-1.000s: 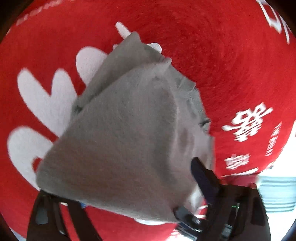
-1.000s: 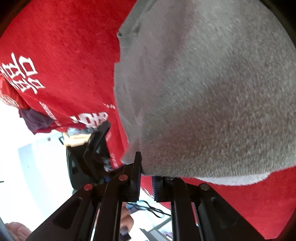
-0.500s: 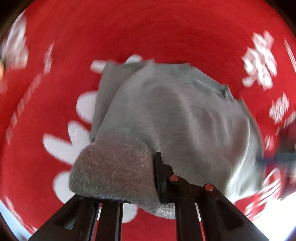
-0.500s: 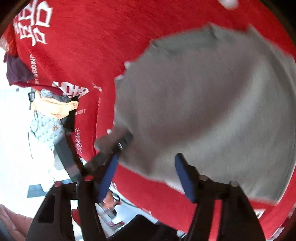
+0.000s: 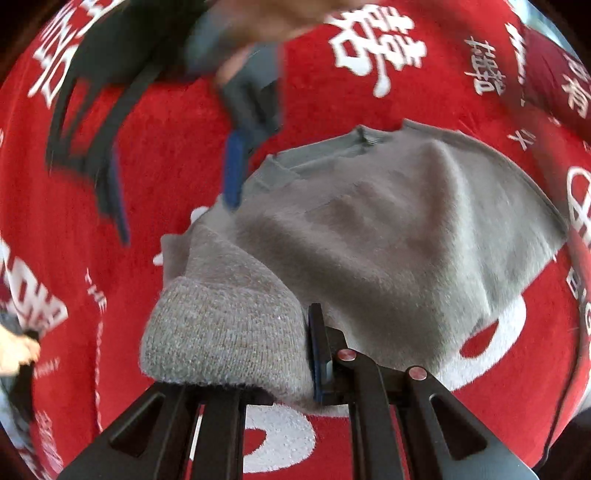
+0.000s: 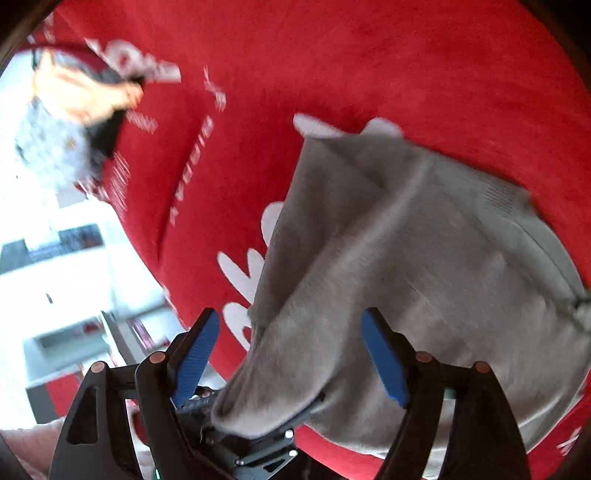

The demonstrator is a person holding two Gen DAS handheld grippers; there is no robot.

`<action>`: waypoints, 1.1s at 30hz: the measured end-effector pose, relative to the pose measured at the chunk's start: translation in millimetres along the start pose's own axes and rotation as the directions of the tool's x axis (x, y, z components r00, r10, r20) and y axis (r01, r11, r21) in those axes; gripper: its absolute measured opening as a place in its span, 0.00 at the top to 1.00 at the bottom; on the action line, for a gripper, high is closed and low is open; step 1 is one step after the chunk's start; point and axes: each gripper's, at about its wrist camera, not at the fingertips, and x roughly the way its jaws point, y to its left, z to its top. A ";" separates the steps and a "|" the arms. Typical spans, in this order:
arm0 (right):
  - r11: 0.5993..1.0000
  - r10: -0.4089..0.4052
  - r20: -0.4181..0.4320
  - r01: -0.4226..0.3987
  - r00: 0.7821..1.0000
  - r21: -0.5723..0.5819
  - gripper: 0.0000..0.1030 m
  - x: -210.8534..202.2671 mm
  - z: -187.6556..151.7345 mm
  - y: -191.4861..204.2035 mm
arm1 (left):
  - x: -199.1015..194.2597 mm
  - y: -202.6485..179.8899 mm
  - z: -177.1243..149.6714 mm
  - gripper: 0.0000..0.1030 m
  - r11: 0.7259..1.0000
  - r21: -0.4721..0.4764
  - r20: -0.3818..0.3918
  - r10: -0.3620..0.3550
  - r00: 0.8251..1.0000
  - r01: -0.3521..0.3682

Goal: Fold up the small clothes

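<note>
A red cloth [image 5: 369,92] printed with white characters and white petal shapes covers the tabletop and fills both views. The right wrist view alone shows where the cloth's edge falls away to a bright, blurred room at its left, with a blurred heap of pale and orange fabric [image 6: 62,110] lying at that edge; the left wrist view alone shows white characters across the far part of the cloth. One garment is in sight: a small grey knitted sweater [image 5: 388,240], soft and fuzzy, lying bunched on the cloth over the white petal print, with a ribbed edge on its far side and a raised ridge across its middle. Two grippers are visible. The left gripper [image 5: 288,350] is clamped narrow on a thick rolled fold of the sweater at its near side, the fold bulging out beside the one blue pad that shows. The right gripper [image 6: 291,354] has its jaws opening, wide apart, and its two blue pads [image 6: 384,354] stand clear of the knit, though a lifted tongue of the sweater lies between them without touching either. In the left wrist view the right gripper appears blurred beyond the sweater's far-left corner, a hand [image 5: 280,14] above it.
</note>
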 end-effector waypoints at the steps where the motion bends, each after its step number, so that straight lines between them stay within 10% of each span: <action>1: 1.000 -0.019 -0.029 0.019 0.999 -0.002 0.21 8.6 3.4 2.8 | -1.1 -2.0 -0.7 0.87 1.000 0.018 0.005 0.002 1.000 -0.002; 12: 0.964 -0.267 -0.176 0.259 0.948 -0.068 0.22 62.8 34.6 28.6 | -6.5 -6.7 3.3 0.87 0.998 0.055 0.030 0.003 1.000 -0.004; 13: 0.960 -0.278 -0.166 0.270 0.946 -0.069 0.28 63.5 34.9 26.6 | -7.0 -6.9 4.3 0.87 0.998 0.056 0.030 0.003 1.000 -0.005; 15: 0.957 -0.288 -0.140 0.284 0.947 -0.052 0.74 61.4 33.1 19.8 | -6.8 -4.0 3.8 0.87 0.999 0.046 0.025 0.002 1.000 -0.003; 24: 1.000 -0.008 0.164 0.008 0.986 0.002 0.78 -14.5 -23.0 -16.2 | -42.0 -15.2 30.4 0.87 0.996 0.085 0.105 -0.042 0.994 0.034; 33: 0.959 0.225 0.511 -0.280 0.830 0.033 0.85 -115.8 -138.8 -92.8 | -88.3 -76.5 82.4 0.87 0.966 0.232 0.214 -0.167 0.963 0.116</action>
